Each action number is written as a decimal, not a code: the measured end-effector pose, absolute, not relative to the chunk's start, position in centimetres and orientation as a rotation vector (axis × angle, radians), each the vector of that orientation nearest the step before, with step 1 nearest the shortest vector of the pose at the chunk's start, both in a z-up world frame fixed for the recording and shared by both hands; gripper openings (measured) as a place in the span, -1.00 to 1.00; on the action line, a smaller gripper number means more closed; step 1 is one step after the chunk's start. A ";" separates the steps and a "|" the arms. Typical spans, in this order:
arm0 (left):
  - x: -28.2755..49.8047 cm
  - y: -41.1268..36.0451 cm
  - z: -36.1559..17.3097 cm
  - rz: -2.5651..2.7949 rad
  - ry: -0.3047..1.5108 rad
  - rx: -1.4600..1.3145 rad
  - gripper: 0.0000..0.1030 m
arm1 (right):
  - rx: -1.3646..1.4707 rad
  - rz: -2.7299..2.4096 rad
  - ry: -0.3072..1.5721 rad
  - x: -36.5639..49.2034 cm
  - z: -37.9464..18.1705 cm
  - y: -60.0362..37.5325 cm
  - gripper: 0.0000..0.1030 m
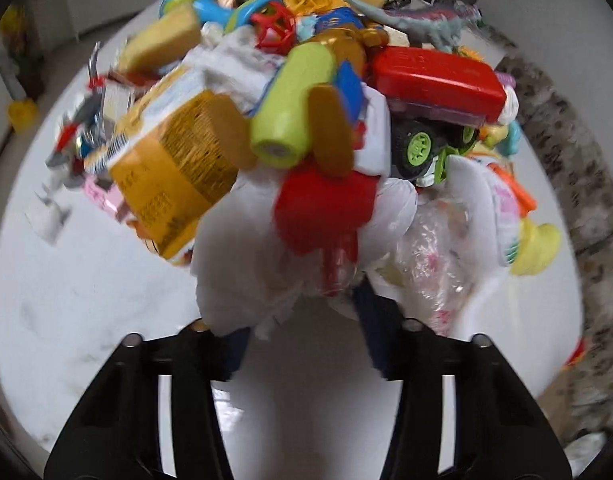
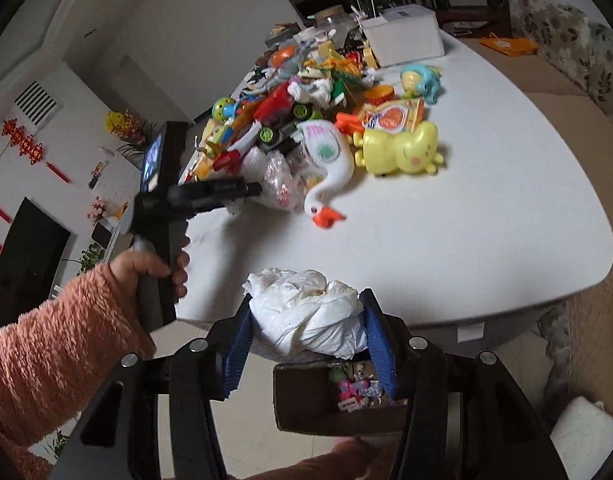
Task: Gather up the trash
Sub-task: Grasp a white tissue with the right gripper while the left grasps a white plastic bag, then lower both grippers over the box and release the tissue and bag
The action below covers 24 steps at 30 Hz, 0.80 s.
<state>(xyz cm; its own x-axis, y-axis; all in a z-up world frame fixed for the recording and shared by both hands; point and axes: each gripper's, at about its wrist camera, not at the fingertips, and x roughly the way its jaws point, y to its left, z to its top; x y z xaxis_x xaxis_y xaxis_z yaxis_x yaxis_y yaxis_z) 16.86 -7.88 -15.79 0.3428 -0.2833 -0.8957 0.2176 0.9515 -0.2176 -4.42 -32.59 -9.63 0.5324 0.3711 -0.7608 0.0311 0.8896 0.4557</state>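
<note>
White tabletop (image 2: 486,216), carrying a heap of toys: white goose (image 2: 326,168) with orange beak, lying at the near edge; yellow animal figure (image 2: 402,150) beside it; red truck (image 1: 438,84) with green wheels; grey dinosaur (image 1: 422,24). White box (image 2: 402,38) at far end.

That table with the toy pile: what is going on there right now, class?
A person with a gripper in each hand is picking trash out of a toy heap on a white table. The right gripper is clamped on a crumpled white tissue wad, above a brown box beside the table. The left gripper is at the pile's edge, its jaws around white crumpled trash.
</note>
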 end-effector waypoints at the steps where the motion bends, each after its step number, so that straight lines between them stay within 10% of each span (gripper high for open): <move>1: 16.7 -7.5 -15.8 -0.336 1.177 -0.069 -0.40 | 0.452 0.216 1.002 -4.5 -9.8 -32.4 0.01; 24: -0.2 3.4 -12.3 -0.528 1.109 -0.162 -0.61 | 0.333 0.435 1.131 -3.0 -12.1 -24.2 0.01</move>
